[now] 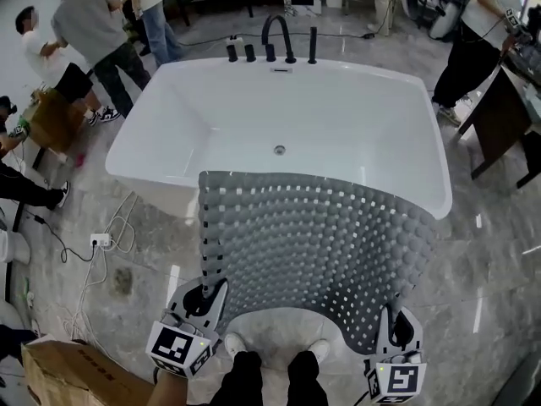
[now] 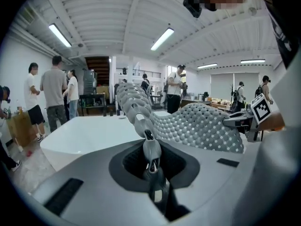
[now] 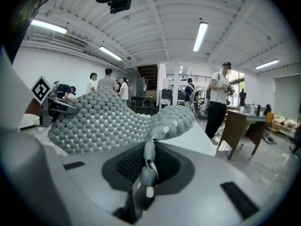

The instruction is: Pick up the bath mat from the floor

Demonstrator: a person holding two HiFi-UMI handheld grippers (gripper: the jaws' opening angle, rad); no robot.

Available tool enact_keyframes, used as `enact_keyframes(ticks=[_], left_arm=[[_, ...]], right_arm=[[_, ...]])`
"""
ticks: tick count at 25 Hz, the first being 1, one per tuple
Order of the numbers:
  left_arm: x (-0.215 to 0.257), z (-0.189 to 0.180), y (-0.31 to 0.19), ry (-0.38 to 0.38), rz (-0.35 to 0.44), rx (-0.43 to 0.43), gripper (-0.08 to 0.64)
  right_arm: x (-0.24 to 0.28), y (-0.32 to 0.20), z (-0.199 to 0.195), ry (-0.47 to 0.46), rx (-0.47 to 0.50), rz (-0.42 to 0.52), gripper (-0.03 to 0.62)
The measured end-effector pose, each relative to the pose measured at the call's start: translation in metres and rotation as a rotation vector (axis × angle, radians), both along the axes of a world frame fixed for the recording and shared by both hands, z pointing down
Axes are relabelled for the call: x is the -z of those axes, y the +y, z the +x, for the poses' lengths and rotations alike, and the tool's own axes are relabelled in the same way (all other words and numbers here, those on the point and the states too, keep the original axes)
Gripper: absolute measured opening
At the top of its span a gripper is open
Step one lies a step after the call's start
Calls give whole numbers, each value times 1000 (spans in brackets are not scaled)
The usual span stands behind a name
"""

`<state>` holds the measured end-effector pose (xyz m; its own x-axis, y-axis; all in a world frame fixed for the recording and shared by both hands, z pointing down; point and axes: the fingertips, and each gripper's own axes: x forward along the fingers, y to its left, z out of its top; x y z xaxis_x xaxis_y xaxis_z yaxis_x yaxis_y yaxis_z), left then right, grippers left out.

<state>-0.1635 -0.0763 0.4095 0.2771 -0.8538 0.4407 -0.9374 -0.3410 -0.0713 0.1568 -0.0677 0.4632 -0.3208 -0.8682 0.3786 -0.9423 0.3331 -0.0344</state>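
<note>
Right in the middle of the head view, toward 6 o'clock from the white tub (image 1: 152, 117): a grey bath mat (image 1: 313, 244), up off the floor (image 1: 499, 269) and spread wide like a little tent. Pinched at the 7 o'clock corner by the left claw (image 1: 206, 297), clenched tight on the bumpy edge. Pinched at the 5 o'clock corner by the right claw (image 1: 391, 326), also squeezed onto the mat's edge, with only the thin mat between the jaws. Two corners, two claws, well apart, likely on purpose: good for holding a floppy mat open instead of bunched up or dragging. Held out in front of the shoes (image 1: 235, 343) at 6 o'clock, so no stepping on it. Far edge pointing to 12 o'clock, lying across the near side of the tub in the head view; touching the rim or just floating above it, hard to say. Humped up in the middle, probably from being soft and pushed a bit from both sides. Looks like the picking-up part mostly done, with no bit of the mat seen lying on the floor. Next, maybe lifting higher or carrying away, with both squeezes tight. One worry: a slip at either corner, then a floppy drop on that side. Other people (image 1: 93, 24) standing around at 10 and 2 o'clock, well away from the mat.
</note>
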Motion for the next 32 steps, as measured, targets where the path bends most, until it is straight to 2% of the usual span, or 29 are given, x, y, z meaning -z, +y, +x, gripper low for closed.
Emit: enact_keyframes(ticks=[8,13,19,26,32], left_arm=[[135,18,14,26,103,63,44],[189,21,30,-16,164,77,44],[232,21,47,-9,235,84,44],[270,34,36,-18,342,16,44],[286,23,29,-2,381,5,44]], right_arm=[[140,-5,25,-29,-9,120,64],[195,3,28,-41,7,170,64],[243,21,22,-31,13,250,64],[278,21,16,-48,-29,311,64],[299,19,2,-54,-51,356,64]])
